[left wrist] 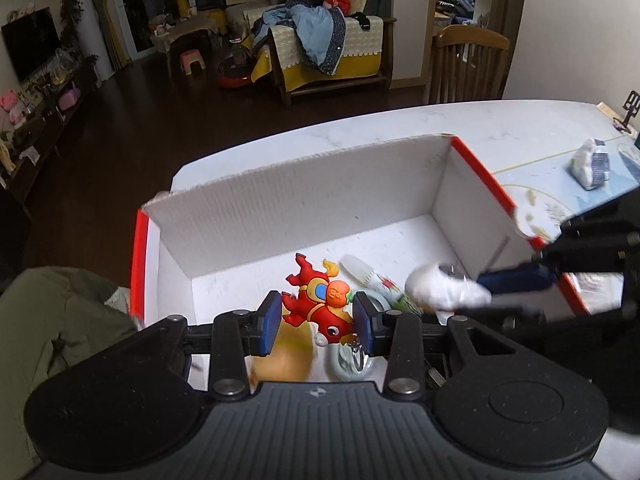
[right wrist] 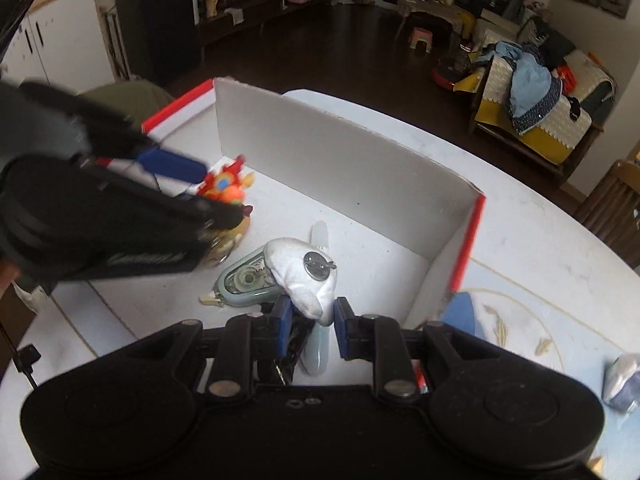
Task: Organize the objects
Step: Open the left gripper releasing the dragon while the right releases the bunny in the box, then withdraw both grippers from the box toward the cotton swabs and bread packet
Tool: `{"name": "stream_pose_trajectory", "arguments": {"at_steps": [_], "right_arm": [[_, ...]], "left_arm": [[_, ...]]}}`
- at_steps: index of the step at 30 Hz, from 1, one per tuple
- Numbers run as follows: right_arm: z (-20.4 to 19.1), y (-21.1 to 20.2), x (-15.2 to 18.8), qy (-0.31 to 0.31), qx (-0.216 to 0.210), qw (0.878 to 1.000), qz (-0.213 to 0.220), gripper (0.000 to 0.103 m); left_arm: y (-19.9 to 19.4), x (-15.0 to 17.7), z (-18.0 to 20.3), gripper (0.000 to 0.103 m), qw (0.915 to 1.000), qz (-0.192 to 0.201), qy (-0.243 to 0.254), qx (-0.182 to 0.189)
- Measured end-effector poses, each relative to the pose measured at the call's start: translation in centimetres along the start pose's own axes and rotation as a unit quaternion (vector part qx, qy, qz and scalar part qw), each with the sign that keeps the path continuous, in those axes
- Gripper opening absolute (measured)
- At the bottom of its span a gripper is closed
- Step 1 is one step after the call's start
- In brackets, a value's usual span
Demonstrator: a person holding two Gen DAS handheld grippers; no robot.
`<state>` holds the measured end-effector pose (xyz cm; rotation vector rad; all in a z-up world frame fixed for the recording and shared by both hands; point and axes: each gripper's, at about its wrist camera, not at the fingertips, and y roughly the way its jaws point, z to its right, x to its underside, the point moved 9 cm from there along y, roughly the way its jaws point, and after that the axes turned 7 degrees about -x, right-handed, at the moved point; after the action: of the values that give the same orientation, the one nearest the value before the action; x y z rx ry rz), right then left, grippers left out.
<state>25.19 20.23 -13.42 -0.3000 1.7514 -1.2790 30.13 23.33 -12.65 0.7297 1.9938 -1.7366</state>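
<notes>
Cardboard box (left wrist: 304,200), white inside with red outer edges, sits on the white tabletop (left wrist: 360,128) in the left wrist view. The left gripper (left wrist: 316,322) hangs over the near part of the box, its blue fingers (left wrist: 269,322) closed on a red and orange toy figure (left wrist: 316,304) that spans the gap between them. Below the figure lie a blurred yellow-orange thing and a pale green tape dispenser (left wrist: 352,364), both on the box floor. A white tube (left wrist: 368,274) lies just beyond. From the right, the right gripper (left wrist: 500,292) reaches in over the box wall, holding a white soft object (left wrist: 440,290). On the tabletop to the right, outside the box, rests a small silver-blue packet (left wrist: 592,164).

Right wrist view: the right gripper (right wrist: 310,322) points down into the same box (right wrist: 340,160), its fingers (right wrist: 284,320) set narrow and pinching the lower end of the white soft object (right wrist: 300,276), which carries a round metal piece with a key on top. Just beside it, on the box floor, lies the tape dispenser (right wrist: 244,280), and the white tube (right wrist: 320,236) shows behind. At left the left gripper (right wrist: 208,192), blurred, holds the toy figure (right wrist: 226,186) above the box floor. The packet (right wrist: 622,384) sits at the far right on the patterned tabletop mat
</notes>
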Motion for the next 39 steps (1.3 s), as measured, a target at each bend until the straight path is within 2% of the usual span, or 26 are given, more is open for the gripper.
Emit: {"name": "stream_pose_trajectory", "arguments": {"at_steps": [6, 11, 16, 23, 32, 33, 36, 39], "right_arm": [[-0.3, 2.1, -0.2, -0.013, 0.016, 1.000, -0.015, 0.023], [-0.8, 3.3, 0.4, -0.021, 0.017, 0.999, -0.029, 0.023], [-1.1, 3.8, 0.6, -0.027, 0.013, 0.999, -0.035, 0.025], [-0.9, 1.8, 0.7, -0.013, -0.008, 1.000, -0.011, 0.034], [-0.5, -2.1, 0.6, 0.020, -0.047, 0.998, 0.026, 0.045], [-0.4, -2.4, 0.7, 0.021, -0.050, 0.998, 0.027, 0.046], [-0.2, -3.5, 1.1, 0.026, -0.051, 0.998, 0.033, 0.048], [0.1, -4.4, 1.5, 0.032, -0.053, 0.997, 0.040, 0.051]], "left_arm": [[2.9, -1.3, 0.1, 0.038, 0.9999, -0.010, 0.004, -0.006], [5.1, -1.5, 0.0, 0.038, 0.9995, -0.031, -0.008, -0.003], [6.4, -1.4, 0.7, 0.038, 0.9988, -0.050, 0.002, 0.002], [7.5, -1.2, 1.5, 0.038, 0.9963, -0.082, 0.023, 0.007], [8.2, -0.8, 2.1, 0.039, 0.9935, -0.112, 0.015, 0.013], [8.2, -0.7, 2.1, 0.042, 0.9936, -0.112, 0.013, 0.011], [7.7, -0.8, 2.5, 0.061, 0.9943, -0.106, 0.012, 0.009], [7.1, -1.1, 2.4, 0.063, 0.9955, -0.094, 0.007, 0.009]]}}
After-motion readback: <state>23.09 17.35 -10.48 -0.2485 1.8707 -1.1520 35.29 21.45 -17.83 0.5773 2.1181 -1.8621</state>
